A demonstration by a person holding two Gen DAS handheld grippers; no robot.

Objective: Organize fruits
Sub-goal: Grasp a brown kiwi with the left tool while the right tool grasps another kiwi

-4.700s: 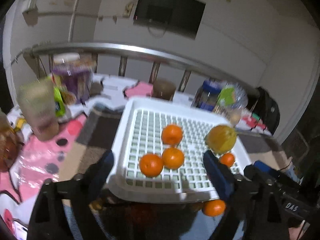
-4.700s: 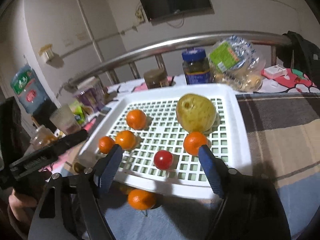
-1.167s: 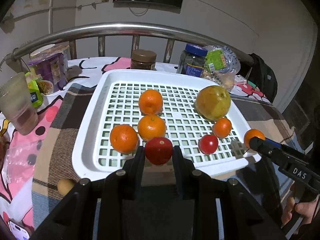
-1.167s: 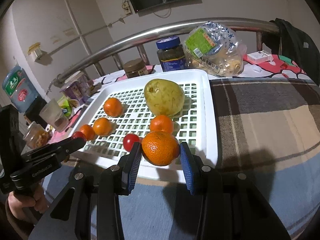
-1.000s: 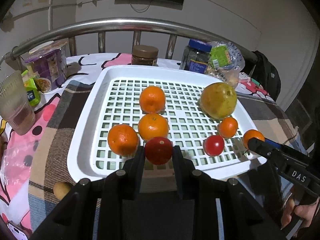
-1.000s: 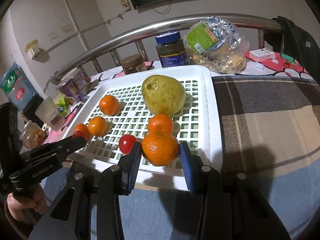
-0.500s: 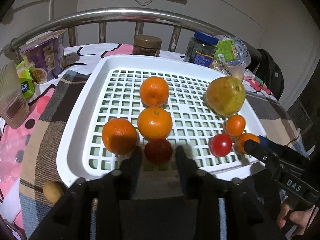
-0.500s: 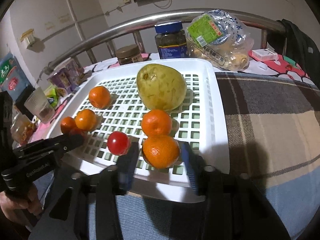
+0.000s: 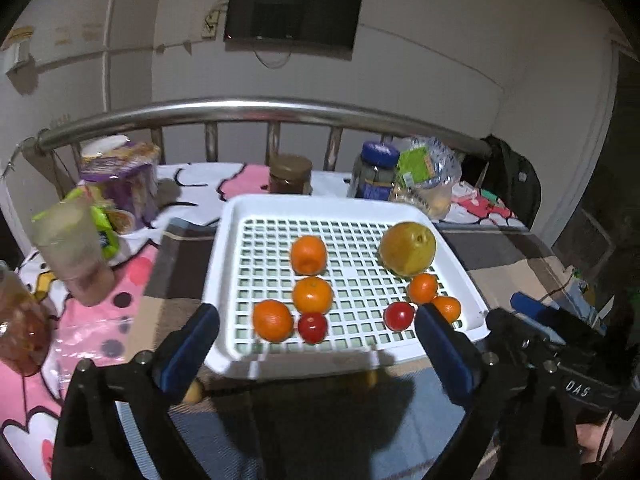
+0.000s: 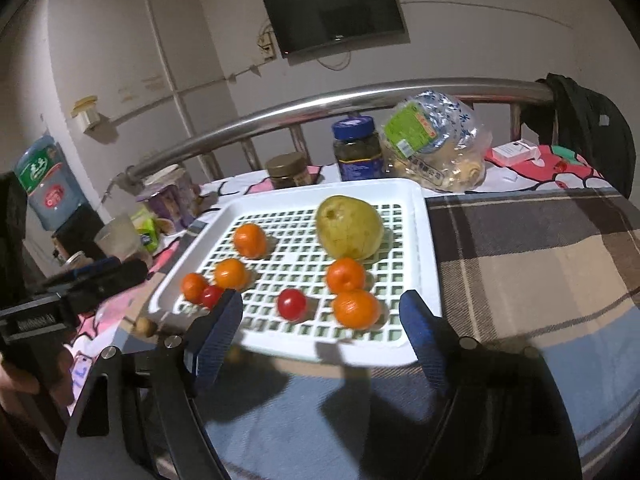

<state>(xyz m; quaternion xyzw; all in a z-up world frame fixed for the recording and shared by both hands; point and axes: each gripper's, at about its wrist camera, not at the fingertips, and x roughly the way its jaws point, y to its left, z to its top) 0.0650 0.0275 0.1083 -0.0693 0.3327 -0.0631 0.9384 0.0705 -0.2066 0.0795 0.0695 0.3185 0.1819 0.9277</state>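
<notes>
Now both claws, left (image 9: 316, 344) and right (image 10: 320, 320), have just opened, nothing between them. Tray (image 9: 224, 264) overhangs bed's near edge; a nudge could tip it. Round oranges (image 9: 311, 294) may roll.

Wall television (image 9: 291, 10), blue-lidded jar (image 10: 357, 148)

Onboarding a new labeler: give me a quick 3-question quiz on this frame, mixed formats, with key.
1. True or false: the left gripper is shut on a red fruit.
2. How many orange citrus fruits lie in the white tray? A) three B) five C) seven
3. Fill in: the fruit right behind the nearest orange in the right wrist view is a smaller ____.

Key
1. False. Both grippers are open with nothing between the fingers; their jaws have just been opening. The red fruit sits in the tray.
2. B
3. orange, with the pear behind that.
</notes>
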